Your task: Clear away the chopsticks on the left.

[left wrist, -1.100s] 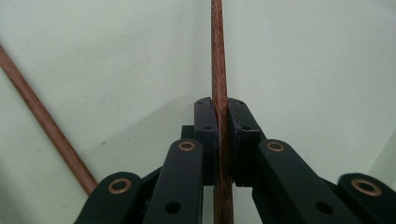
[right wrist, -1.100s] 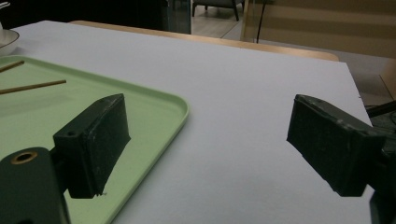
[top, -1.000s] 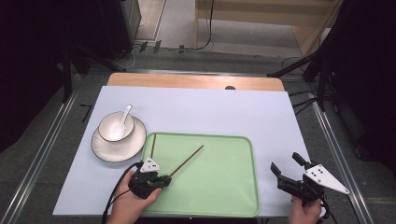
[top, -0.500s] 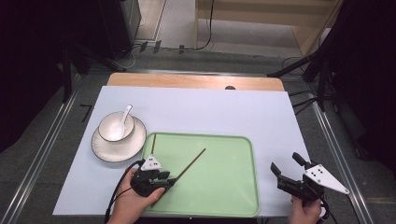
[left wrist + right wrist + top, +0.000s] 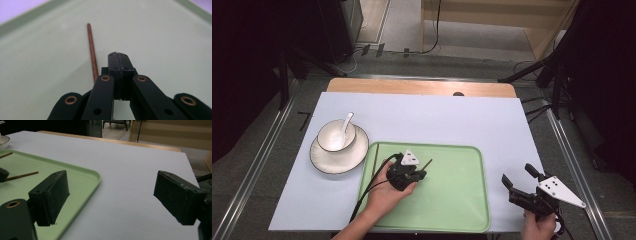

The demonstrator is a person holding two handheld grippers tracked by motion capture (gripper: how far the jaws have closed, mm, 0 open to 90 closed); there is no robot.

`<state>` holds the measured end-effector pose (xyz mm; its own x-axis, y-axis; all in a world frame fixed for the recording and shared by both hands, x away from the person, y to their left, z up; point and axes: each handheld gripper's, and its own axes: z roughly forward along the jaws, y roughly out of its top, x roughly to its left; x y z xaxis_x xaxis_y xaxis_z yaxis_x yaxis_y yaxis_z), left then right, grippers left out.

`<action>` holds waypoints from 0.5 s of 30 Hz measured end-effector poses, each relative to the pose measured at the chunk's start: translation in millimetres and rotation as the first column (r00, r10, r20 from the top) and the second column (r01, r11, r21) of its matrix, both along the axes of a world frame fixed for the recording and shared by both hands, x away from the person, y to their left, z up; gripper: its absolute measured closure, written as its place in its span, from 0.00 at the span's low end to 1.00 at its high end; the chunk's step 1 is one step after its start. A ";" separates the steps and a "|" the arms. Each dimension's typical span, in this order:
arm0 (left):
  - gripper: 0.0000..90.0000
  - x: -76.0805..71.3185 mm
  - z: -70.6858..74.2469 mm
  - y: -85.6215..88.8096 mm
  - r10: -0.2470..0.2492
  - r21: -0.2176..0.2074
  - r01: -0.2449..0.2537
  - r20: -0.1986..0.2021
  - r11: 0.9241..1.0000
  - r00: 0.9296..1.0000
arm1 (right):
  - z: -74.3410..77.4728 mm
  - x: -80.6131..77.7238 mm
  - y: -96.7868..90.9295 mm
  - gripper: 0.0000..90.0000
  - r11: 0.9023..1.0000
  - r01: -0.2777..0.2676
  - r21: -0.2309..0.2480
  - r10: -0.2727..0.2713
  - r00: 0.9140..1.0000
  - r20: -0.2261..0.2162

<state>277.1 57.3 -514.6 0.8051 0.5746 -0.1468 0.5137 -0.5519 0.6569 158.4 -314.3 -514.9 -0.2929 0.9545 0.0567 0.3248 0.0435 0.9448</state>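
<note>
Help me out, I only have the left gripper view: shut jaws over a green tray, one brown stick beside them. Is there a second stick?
Observer: Yes. The high view shows a second chopstick lying along the left rim of the tray.
Operator: And the other gripper?
Observer: The right gripper is open and holds nothing, off the tray to its right, over the white table cover.
Operator: Anything else?
Observer: A bowl with a spoon sits on a plate, left of the tray.
</note>
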 end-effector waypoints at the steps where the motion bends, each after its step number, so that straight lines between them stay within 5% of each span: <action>1: 1.00 4.0 -2.1 -3.3 0.010 -0.009 -0.010 -0.005 1.000 1.000 | -0.1 0.1 -0.2 0.14 1.000 -0.001 0.001 0.001 1.000 0.000; 7: 1.00 15.3 -6.9 -6.7 0.064 0.022 -0.064 0.013 0.998 0.998 | -0.8 2.1 0.5 0.14 1.000 -0.008 0.002 0.008 1.000 -0.004; 15: 1.00 28.6 -4.3 30.4 0.196 0.034 -0.196 0.013 0.980 0.981 | -0.9 3.0 0.8 0.14 1.000 -0.011 0.002 0.011 1.000 -0.004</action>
